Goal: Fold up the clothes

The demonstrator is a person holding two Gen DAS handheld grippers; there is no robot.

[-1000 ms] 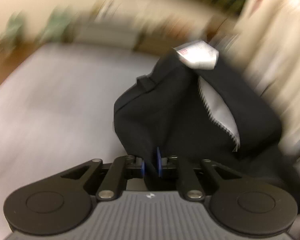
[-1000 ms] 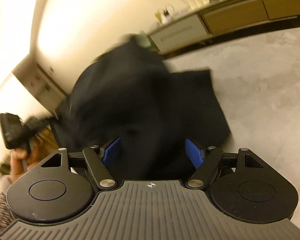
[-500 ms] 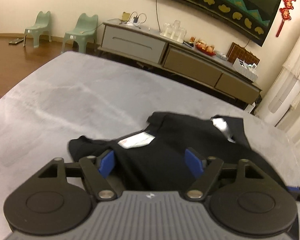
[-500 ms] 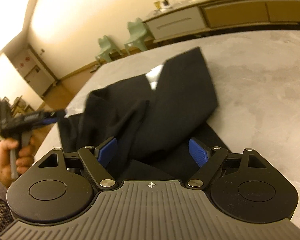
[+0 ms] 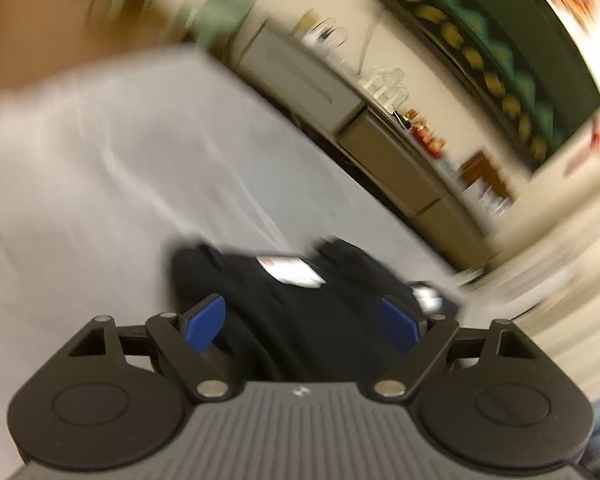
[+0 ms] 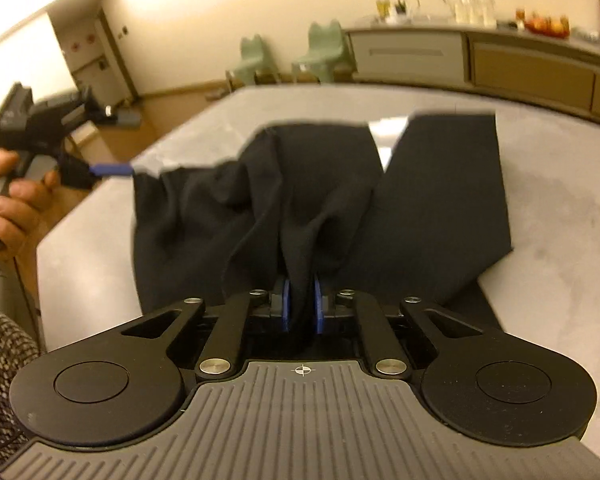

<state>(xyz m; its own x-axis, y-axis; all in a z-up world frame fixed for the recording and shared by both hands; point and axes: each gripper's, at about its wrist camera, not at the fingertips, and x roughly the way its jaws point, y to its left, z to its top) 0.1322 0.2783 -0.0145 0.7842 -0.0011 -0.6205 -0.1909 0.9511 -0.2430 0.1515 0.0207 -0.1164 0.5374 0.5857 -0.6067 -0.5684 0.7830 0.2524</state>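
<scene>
**Black garment pinched at the near edge, half-gathered on the bench**

On the grey bench (image 6: 540, 168) a black garment (image 6: 440, 184) lay partly spread and partly bunched. The right claw (image 6: 300, 306) was clenched on a pleat of its cloth at the near edge, the blue pads pressed in from both sides with fabric rising between them in a tight ridge. The left claw (image 5: 304, 322) stood released in its own blurred view, its blue fingers (image 5: 204, 322) wide apart with the dark cloth lying between and beyond them; in the right wrist view its tip sat at the cloth's left edge, held by the person's hand (image 6: 12, 200), and whether it touched the cloth there could not be told.

To do the fold well, the pinch would probably need to stay near the edge, not on a thick wad, and the left claw would want a matching hold on the far-left edge so the two lift evenly. Drawing the cloth taut between them before laying it over should smooth the creases.

That garment looked soft and limp: flat and straight-edged on the right side, with a pale wedge of bench showing through a V-shaped gap at its far edge, and rumpled in deep folds through the middle and left. A white label (image 5: 290, 274) showed on it from the left wrist view.
</scene>
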